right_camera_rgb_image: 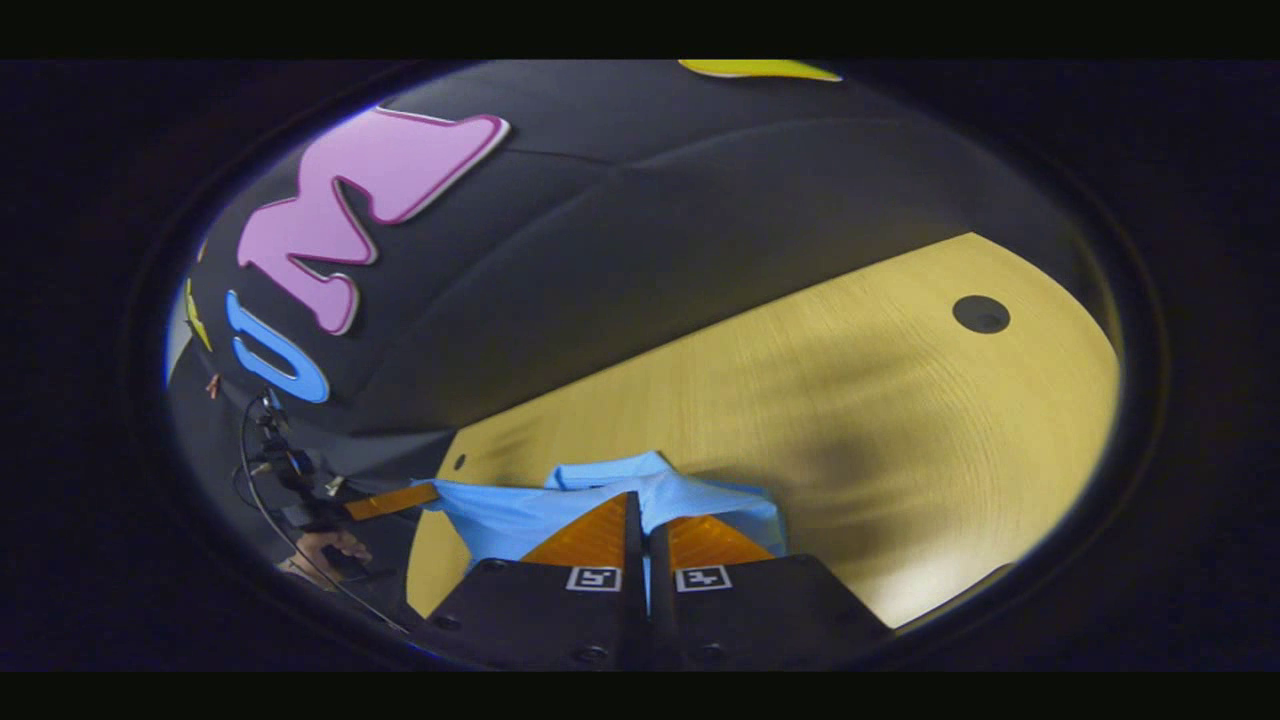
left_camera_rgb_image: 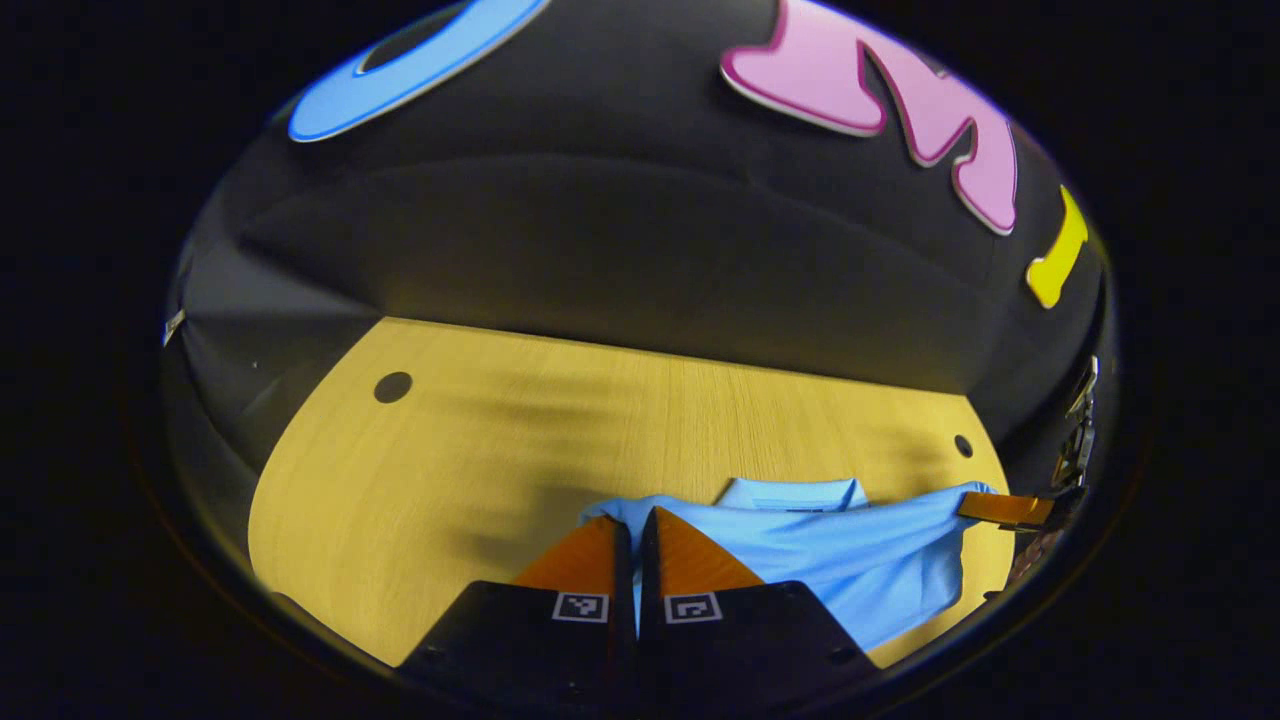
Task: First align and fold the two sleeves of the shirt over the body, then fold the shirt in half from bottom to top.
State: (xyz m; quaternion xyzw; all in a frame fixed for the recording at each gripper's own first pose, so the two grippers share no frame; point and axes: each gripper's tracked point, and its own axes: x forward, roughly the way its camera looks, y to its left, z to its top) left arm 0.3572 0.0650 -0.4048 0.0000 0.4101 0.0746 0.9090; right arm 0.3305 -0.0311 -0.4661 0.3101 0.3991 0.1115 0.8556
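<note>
A light-blue shirt (left_camera_rgb_image: 860,560) is stretched between my two grippers over the wooden table (left_camera_rgb_image: 450,470). In the left gripper view, my left gripper (left_camera_rgb_image: 636,516) is shut on one edge of the cloth, and the collar (left_camera_rgb_image: 790,492) shows just beyond. At the far right of that view, my right gripper (left_camera_rgb_image: 978,505) pinches the other end of the shirt. In the right gripper view, my right gripper (right_camera_rgb_image: 645,498) is shut on the shirt (right_camera_rgb_image: 510,520). There my left gripper (right_camera_rgb_image: 425,493) holds the far end, with a hand (right_camera_rgb_image: 325,548) behind it.
The table (right_camera_rgb_image: 880,420) has round holes near its far corners (left_camera_rgb_image: 393,386) (left_camera_rgb_image: 963,445) (right_camera_rgb_image: 980,314). The booth's black cloth wall (left_camera_rgb_image: 620,230) rises right behind the table. Cables and a stand (right_camera_rgb_image: 275,460) lie off the table's edge.
</note>
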